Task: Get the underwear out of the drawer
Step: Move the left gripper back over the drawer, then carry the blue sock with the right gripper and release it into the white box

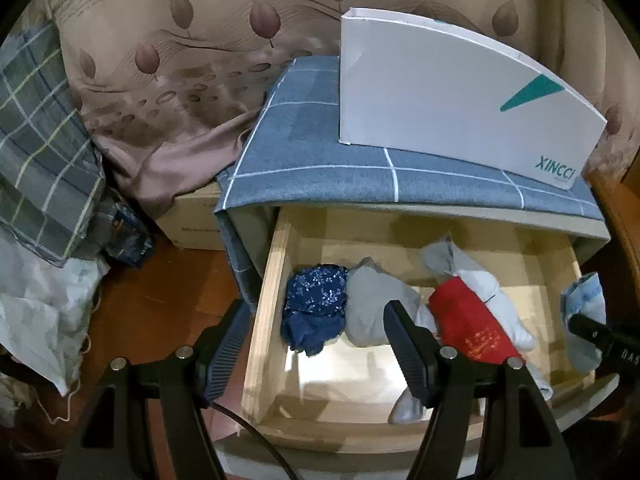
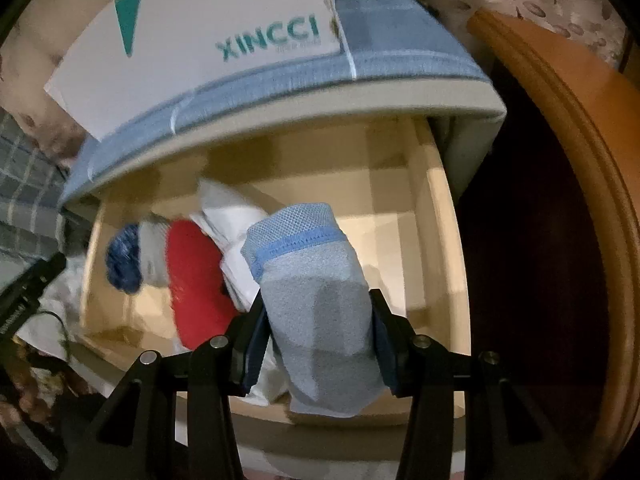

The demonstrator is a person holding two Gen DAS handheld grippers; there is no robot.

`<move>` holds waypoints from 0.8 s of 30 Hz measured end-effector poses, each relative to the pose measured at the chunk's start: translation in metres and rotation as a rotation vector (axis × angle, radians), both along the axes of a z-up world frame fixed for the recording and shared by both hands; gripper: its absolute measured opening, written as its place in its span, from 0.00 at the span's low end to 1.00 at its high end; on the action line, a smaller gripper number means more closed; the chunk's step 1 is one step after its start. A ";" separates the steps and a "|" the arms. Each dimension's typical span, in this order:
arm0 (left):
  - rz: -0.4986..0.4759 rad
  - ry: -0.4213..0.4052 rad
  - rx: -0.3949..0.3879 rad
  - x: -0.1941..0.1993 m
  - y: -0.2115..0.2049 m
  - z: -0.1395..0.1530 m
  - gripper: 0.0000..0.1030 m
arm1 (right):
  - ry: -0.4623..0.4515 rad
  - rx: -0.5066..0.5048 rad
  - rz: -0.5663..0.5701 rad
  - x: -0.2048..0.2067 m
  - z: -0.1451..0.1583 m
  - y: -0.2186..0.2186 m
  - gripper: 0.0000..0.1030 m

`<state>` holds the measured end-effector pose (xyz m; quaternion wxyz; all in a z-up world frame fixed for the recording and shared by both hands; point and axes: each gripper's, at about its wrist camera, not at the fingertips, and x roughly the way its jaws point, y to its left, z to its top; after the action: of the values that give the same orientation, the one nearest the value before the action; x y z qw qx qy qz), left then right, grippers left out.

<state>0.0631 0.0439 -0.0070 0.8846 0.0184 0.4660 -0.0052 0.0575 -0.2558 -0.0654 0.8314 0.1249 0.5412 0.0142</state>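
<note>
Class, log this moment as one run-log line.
right hand-held gripper: shut on grey-blue underwear | left hand-held gripper: open, empty | drawer: open

The drawer (image 1: 272, 280) is pale, unpainted wood, and inside it lie a navy bundle (image 1: 316, 304) speckled with white at its left wall, a plain grey bundle (image 1: 368, 304) just right of that, then a bright red roll (image 1: 472, 320) with small gold marks and a white piece (image 1: 492, 288) behind it. Held at the drawer's right side is a light grey-blue knit pair of underwear (image 2: 320, 300) with a brighter blue stitched band. Above the drawer, the cloth (image 1: 320, 160) is dusty blue with a white grid, and the box (image 1: 440, 92) on it is white with a teal triangle and teal "XINCCI" lettering.
</note>
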 end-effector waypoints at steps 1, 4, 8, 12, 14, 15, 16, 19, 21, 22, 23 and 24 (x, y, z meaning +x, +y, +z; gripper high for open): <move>-0.001 0.006 -0.003 0.000 0.001 -0.001 0.69 | -0.014 0.002 -0.001 0.000 0.004 -0.001 0.43; 0.001 0.021 -0.011 0.001 0.002 -0.003 0.69 | -0.064 -0.044 0.011 0.003 0.019 0.003 0.43; -0.024 0.011 0.004 -0.004 0.004 -0.001 0.69 | -0.120 -0.059 0.031 0.007 0.045 0.004 0.43; -0.070 -0.021 0.141 -0.014 0.006 -0.001 0.69 | -0.175 -0.069 0.043 0.013 0.075 0.002 0.43; -0.083 -0.031 0.174 -0.018 0.014 0.002 0.69 | -0.203 -0.075 0.044 0.017 0.089 0.001 0.43; -0.082 -0.035 0.174 -0.020 0.019 0.005 0.69 | -0.213 -0.072 0.044 0.020 0.096 0.000 0.43; -0.078 -0.039 0.168 -0.021 0.025 0.008 0.69 | -0.228 -0.066 0.042 0.024 0.104 -0.001 0.43; -0.046 -0.055 0.140 -0.023 0.046 0.022 0.69 | -0.275 -0.063 0.033 0.036 0.128 -0.001 0.43; -0.024 -0.066 0.130 -0.024 0.055 0.030 0.69 | -0.311 -0.072 0.028 0.044 0.145 -0.001 0.43; -0.014 -0.073 0.115 -0.025 0.060 0.035 0.69 | -0.327 -0.074 0.029 0.050 0.155 0.000 0.43; -0.002 -0.077 0.095 -0.025 0.063 0.039 0.69 | -0.339 -0.075 0.030 0.054 0.161 0.001 0.43; 0.007 -0.079 0.076 -0.025 0.065 0.041 0.69 | -0.354 -0.078 0.030 0.059 0.169 0.003 0.43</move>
<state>0.0385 0.1089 0.0344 0.9009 0.0506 0.4307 0.0165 0.1167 -0.2524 0.1035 0.9176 0.0799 0.3884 0.0274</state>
